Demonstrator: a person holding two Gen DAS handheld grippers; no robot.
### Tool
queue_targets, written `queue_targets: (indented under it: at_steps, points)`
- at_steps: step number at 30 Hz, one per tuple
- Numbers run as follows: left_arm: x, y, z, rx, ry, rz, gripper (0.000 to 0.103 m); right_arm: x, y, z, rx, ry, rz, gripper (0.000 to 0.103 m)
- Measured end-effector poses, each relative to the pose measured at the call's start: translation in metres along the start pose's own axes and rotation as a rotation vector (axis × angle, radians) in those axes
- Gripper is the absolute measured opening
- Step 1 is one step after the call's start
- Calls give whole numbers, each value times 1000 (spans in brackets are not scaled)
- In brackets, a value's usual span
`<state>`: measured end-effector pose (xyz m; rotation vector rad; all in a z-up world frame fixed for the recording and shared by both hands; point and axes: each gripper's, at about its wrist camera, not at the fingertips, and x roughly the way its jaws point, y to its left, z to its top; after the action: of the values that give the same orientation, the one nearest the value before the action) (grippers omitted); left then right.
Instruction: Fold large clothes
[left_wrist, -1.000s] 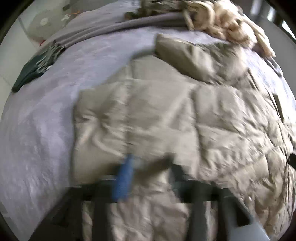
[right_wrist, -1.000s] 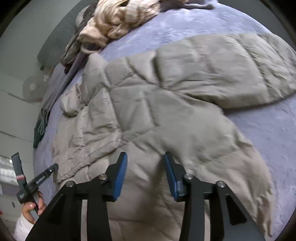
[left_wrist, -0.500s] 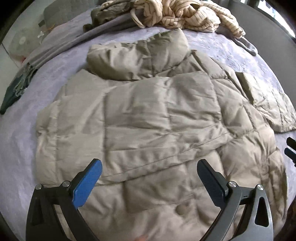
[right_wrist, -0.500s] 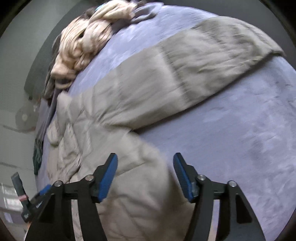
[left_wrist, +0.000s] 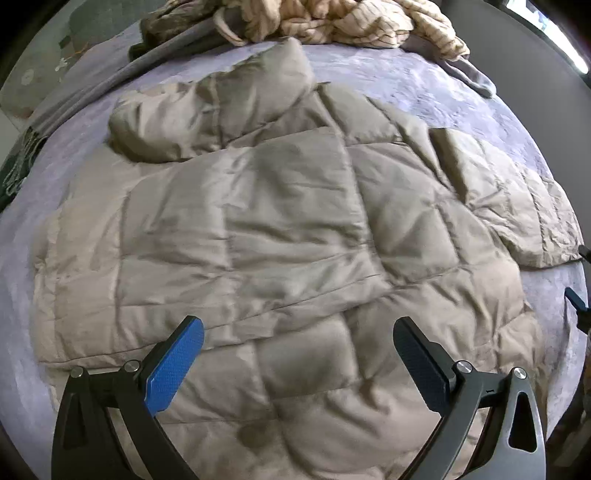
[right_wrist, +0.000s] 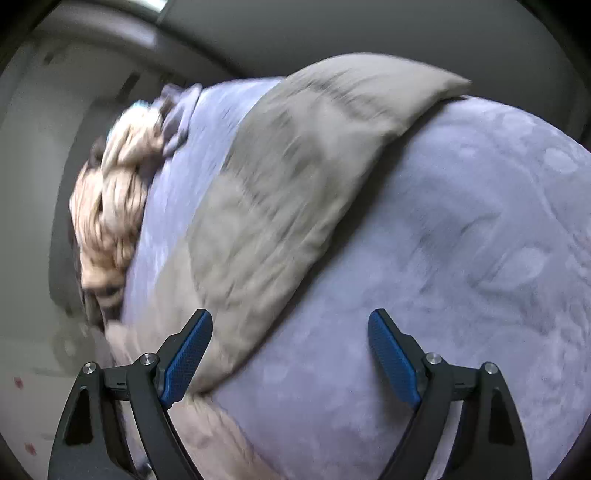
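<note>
One beige quilted jacket (left_wrist: 280, 236) lies spread mid-bed on the lilac blanket (right_wrist: 461, 258); left gripper (left_wrist: 298, 363) above its hem, jaws wide, empty; right gripper (right_wrist: 290, 356) opening, empty, beside one outstretched sleeve (right_wrist: 295, 177).

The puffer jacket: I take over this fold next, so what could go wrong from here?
The puffer jacket looks thick and springy, so a folded sleeve may flop open again. The striped garment pile lies close behind the collar and could get dragged in. Neither the left gripper nor the opening right gripper holds anything.
</note>
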<state>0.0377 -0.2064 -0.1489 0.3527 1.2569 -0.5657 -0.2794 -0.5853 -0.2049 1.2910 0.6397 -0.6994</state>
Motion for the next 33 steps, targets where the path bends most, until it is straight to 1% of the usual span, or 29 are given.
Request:
queue_targets:
  at_steps: [3,9,11,15,18,19,20,21,22,23,24,25,29,33]
  points:
    - [0,-12,2,12,-1,-23,103,3,-11,14,53,-26,31,89]
    - [2,-28,8,13,7,-40,103,13,-19,43,91,-69,90,89]
    - [2,-30,6,10,10,-50,103,19,-20,54,119,-71,133,89]
    - [4,-37,7,30,6,-38,103,28,-22,72,185,-35,229,89]
    - [2,-38,8,20,-3,-54,103,36,-20,79,233,2,290,89]
    - [-1,-36,8,15,-10,-55,103,38,-17,81,246,15,307,87]
    - [-3,-34,8,6,-22,-53,103,40,-15,81,252,23,316,84]
    - [-4,-34,9,-1,-30,-50,103,42,-13,81,261,37,335,72]
    - [-7,-30,9,-10,-39,-48,103,45,-11,82,267,49,346,47]
    - [-11,-24,7,-16,-45,-47,103,49,-8,82,271,67,352,31]
    - [-13,-19,7,-25,-53,-43,103,51,-7,83,270,77,357,10]
    - [-15,-14,6,-31,-57,-42,103,52,-4,83,261,82,359,7]
    - [-22,8,1,-67,-73,-43,103,42,21,78,171,61,367,7]
    - [-25,35,-4,-105,-84,-53,103,25,75,61,11,57,388,7]
